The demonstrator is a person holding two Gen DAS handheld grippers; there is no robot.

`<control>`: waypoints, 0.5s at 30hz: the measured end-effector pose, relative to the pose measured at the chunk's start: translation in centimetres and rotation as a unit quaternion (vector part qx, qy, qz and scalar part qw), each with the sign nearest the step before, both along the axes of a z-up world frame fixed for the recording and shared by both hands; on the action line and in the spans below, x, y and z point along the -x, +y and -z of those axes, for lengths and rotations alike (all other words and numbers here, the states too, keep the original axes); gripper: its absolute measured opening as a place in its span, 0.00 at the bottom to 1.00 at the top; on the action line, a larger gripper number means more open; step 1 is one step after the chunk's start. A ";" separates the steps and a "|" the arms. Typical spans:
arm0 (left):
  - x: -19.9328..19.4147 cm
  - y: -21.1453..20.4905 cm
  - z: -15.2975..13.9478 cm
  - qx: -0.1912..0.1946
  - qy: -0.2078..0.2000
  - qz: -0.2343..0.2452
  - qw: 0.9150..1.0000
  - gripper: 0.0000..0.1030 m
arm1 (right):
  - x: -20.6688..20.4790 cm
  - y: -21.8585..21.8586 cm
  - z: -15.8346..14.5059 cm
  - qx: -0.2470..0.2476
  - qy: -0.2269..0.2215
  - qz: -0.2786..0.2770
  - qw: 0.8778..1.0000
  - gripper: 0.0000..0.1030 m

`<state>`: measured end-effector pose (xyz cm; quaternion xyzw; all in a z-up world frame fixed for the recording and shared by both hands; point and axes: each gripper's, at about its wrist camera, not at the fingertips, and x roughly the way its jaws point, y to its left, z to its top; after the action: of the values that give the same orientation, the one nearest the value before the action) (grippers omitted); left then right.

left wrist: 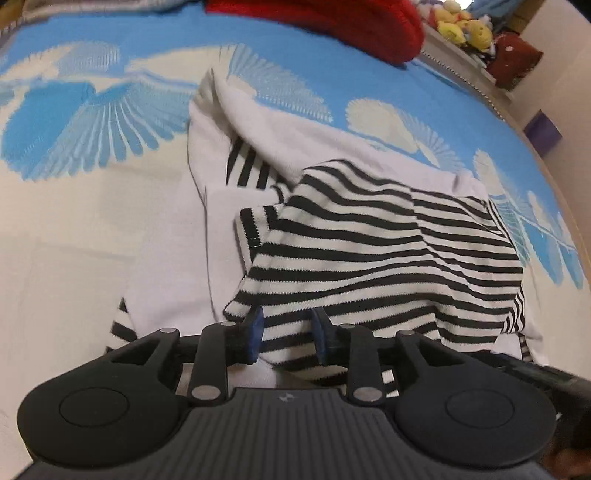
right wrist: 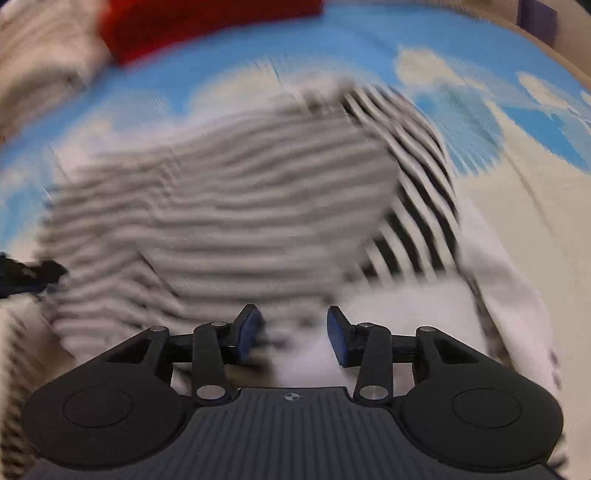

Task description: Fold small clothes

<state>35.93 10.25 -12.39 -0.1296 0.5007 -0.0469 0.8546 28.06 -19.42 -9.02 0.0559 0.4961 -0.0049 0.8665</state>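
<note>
A small black-and-white striped garment with white parts [left wrist: 369, 240] lies partly folded on the blue and cream bedspread [left wrist: 74, 206]. My left gripper [left wrist: 288, 332] has its jaws apart, with the striped hem lying between the blue pads. In the right wrist view the same garment [right wrist: 240, 206] is motion-blurred. My right gripper [right wrist: 295, 332] is open over the garment's near white edge, holding nothing. The left gripper's tip shows at the left edge of the right wrist view [right wrist: 29, 275].
A red cloth [left wrist: 332, 22] lies at the far side of the bed. Plush toys [left wrist: 465, 26] and a dark red cushion [left wrist: 517, 55] sit on a shelf at the far right. A purple box [left wrist: 543, 131] stands by the wall.
</note>
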 end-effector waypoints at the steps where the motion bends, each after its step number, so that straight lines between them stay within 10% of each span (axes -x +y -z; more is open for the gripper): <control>1: 0.5 0.1 -1.0 -0.007 -0.015 0.003 1.000 0.31 | 0.5 -0.4 -0.9 -0.008 -0.003 0.009 1.000 0.42; 5: 3.1 -0.2 -5.2 -0.054 -0.119 0.006 0.991 0.31 | 3.4 -2.5 -5.5 -0.032 -0.071 0.023 0.997 0.42; 15: 10.7 -1.9 -11.4 -0.097 -0.126 -0.015 0.987 0.31 | 12.0 -8.1 -12.8 -0.023 -0.167 0.034 0.985 0.42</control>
<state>25.26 8.40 -0.98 -0.0465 0.3895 -0.0013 0.9198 16.02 -27.53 3.74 0.0929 0.3418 -0.0137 0.9351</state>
